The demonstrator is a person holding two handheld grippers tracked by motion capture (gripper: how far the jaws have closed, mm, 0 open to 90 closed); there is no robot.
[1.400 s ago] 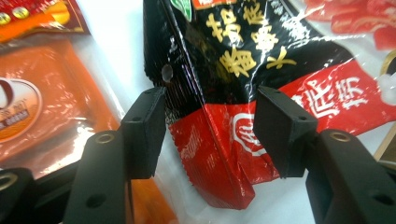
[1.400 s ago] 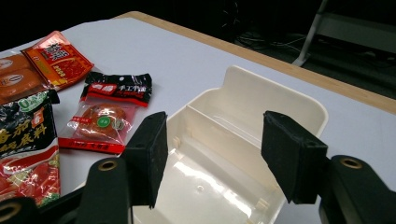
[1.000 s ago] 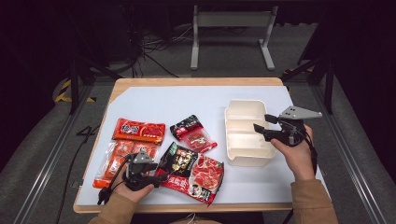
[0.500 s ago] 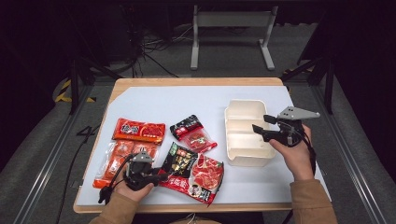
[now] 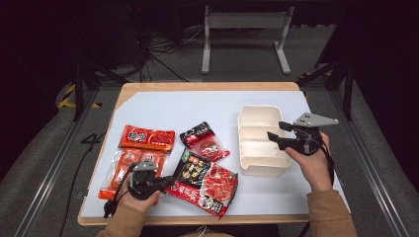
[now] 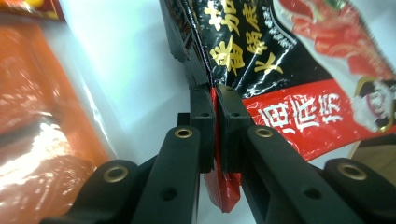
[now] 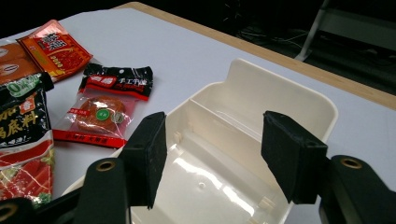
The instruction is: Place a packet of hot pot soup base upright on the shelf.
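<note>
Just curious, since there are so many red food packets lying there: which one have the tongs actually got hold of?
The big black-and-red packet nearest the person: the left tongs are shut on its red edge. The other packets lie untouched.

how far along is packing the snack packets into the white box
Nothing is packed yet: the white box holds no packets. In hand: the left gripper is shut on the black-and-red packet; the right gripper hangs open over the box. Left: that packet, plus three others on the table.
</note>
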